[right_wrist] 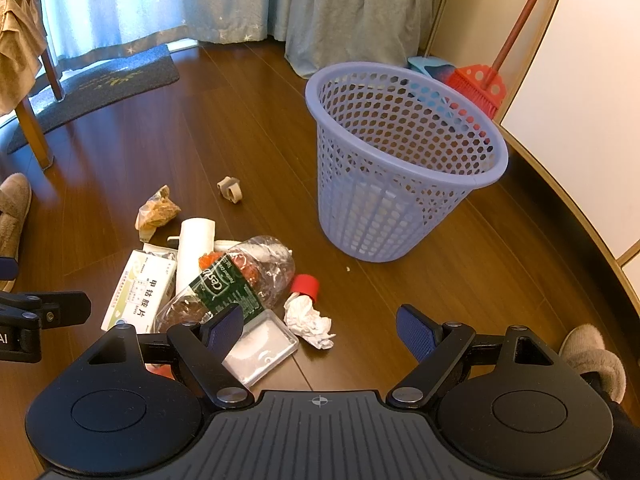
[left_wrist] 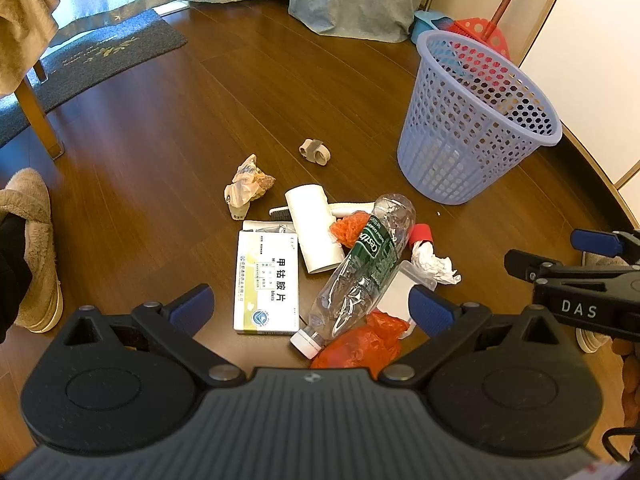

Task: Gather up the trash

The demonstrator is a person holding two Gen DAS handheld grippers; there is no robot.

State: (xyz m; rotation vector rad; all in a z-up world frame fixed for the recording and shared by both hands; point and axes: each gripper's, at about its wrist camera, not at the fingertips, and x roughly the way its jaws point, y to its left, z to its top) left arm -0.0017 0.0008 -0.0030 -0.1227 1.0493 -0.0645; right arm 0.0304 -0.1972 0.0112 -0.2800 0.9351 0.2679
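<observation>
A heap of litter lies low and centre in the left wrist view: a crushed clear plastic bottle with a green label and white cap (left_wrist: 362,270) lying slantwise, cap toward the bottom edge; a white and green cardboard medicine box (left_wrist: 267,282) flat to its left; a white paper tube (left_wrist: 314,226) above; a crumpled white paper ball (left_wrist: 436,266) to the right beside a small red cap (left_wrist: 423,233); a crumpled orange plastic bag (left_wrist: 362,340) below. A wadded beige wrapper (left_wrist: 247,186) sits just up-left of the heap. An upright lavender perforated plastic basket (left_wrist: 476,120) stands upper right.
</observation>
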